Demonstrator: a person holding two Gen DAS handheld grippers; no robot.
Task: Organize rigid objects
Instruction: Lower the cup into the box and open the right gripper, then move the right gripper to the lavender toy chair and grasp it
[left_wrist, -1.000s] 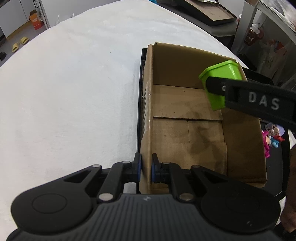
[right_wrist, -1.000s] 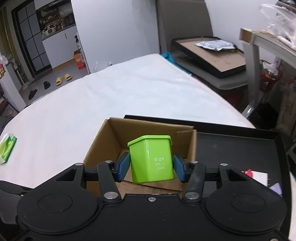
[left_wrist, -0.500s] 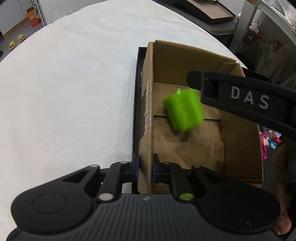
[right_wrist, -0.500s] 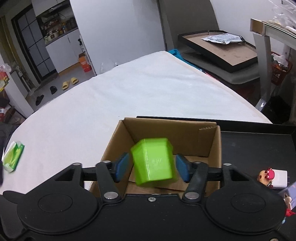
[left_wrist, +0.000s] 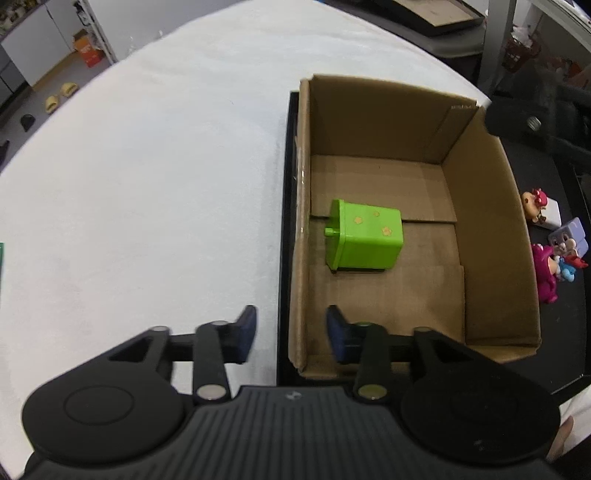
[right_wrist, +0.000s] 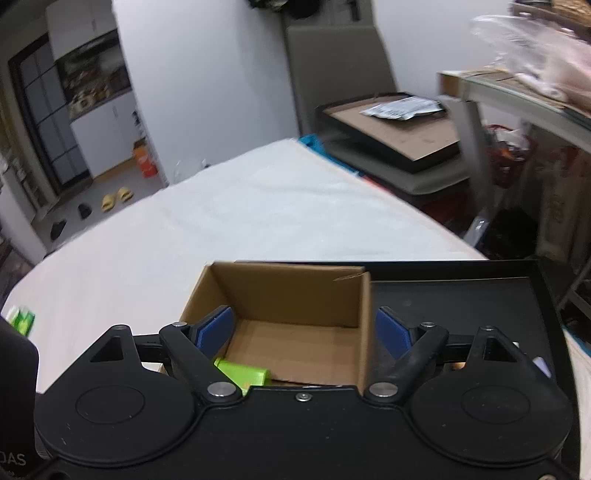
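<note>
In the left wrist view, the left gripper (left_wrist: 290, 332) has its fingers (left_wrist: 245, 326) partly apart; they have just been opening. The left wall of the cardboard box (left_wrist: 301, 206) stands between them, and neither pad presses on it. The green bin (left_wrist: 364, 238) lies on its side on the box floor, at about 1 o'clock from these fingers and well apart from them, with its rim turned toward the left wall. The box sits on a black tray (left_wrist: 284, 221) on the white table (left_wrist: 147, 177). At 3 o'clock from the box, small toy figures (left_wrist: 550, 254) stand on the tray.

In the right wrist view, the right gripper (right_wrist: 303, 330) has its fingers (right_wrist: 216, 326) wide; they have just been opening too, and nothing is gripped between them. The green bin (right_wrist: 243, 373) lies below in the cardboard box (right_wrist: 364, 321), at about 7 o'clock from the gap, and is partly hidden by the gripper body. The right finger is outside the right wall of the box.
</note>
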